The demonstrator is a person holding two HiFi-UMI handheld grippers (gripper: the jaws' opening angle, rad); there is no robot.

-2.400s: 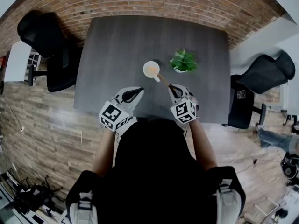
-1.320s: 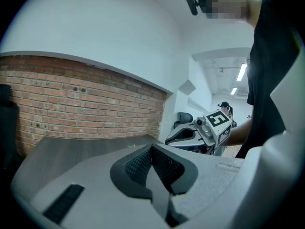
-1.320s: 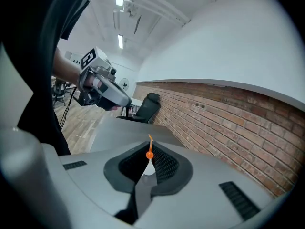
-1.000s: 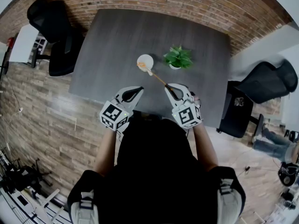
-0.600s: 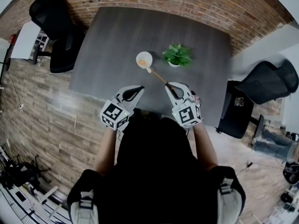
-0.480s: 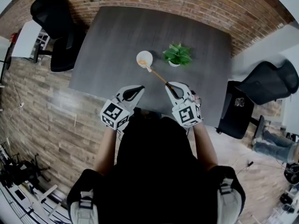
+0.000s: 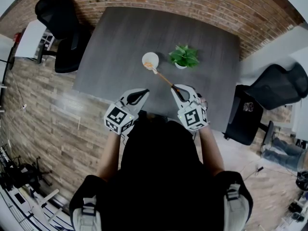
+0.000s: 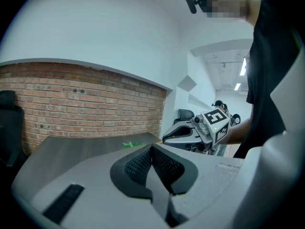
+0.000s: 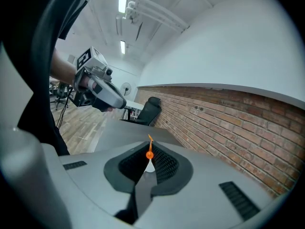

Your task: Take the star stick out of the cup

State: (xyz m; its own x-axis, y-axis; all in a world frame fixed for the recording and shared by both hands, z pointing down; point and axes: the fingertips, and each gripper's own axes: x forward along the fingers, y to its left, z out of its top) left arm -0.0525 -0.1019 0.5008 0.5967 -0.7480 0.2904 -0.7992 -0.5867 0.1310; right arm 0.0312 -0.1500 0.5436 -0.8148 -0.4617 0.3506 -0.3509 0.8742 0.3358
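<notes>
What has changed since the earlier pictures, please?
The right gripper, shut on the star stick, drew back toward the person, pulling the stick further out; its star end is still at the cup. Cup, plant and shut left gripper stayed.

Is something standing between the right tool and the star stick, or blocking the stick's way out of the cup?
Nothing visible does. The right tool is shut on the star stick, whose star end is at the cup. The plant stands beside the cup, on its right in the head view, clear of the stick.
</notes>
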